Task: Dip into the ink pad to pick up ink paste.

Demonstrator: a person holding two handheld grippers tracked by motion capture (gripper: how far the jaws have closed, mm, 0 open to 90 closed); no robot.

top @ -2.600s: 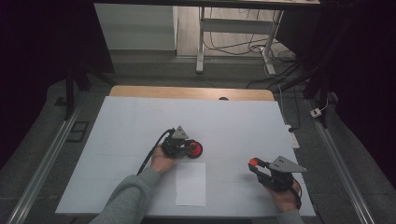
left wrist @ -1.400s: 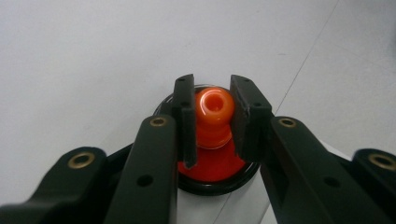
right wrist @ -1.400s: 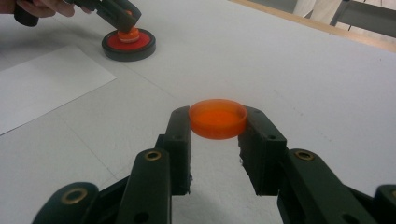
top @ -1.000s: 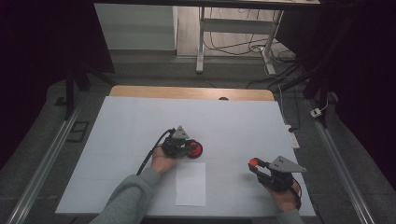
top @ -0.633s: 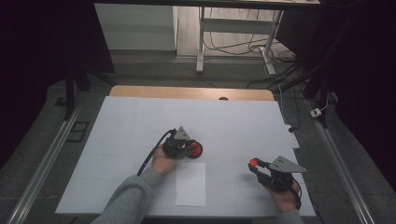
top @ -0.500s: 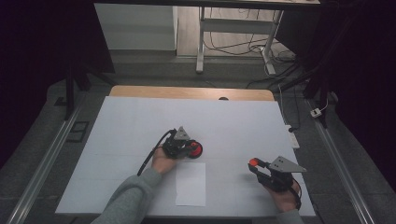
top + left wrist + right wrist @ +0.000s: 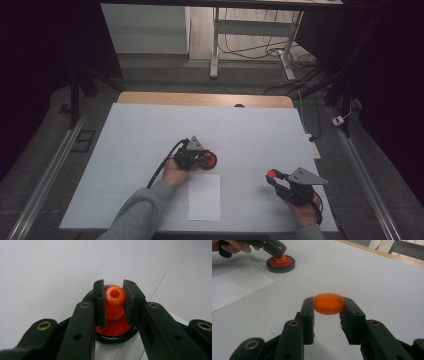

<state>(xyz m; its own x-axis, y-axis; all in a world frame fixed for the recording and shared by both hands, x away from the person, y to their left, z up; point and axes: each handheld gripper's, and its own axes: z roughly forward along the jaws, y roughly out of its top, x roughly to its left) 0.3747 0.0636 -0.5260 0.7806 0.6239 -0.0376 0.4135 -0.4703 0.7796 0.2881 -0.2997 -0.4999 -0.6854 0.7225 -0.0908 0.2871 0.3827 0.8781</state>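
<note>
1. Near the middle of the white table (image 7: 150,130), the left gripper (image 7: 112,302) has its jaws pressed against an orange knob (image 7: 114,296), one on each side.
2. That knob stands upright at the centre of a red disc with a black rim (image 7: 113,330), which sits on the table just beyond a white sheet of paper (image 7: 204,196).
3. Toward the table's right side, the right gripper (image 7: 328,305) pinches a shallow orange cap (image 7: 328,303) between its jaw tips.
4. The cap looks raised slightly off the table, though the angle makes this hard to confirm.
</note>
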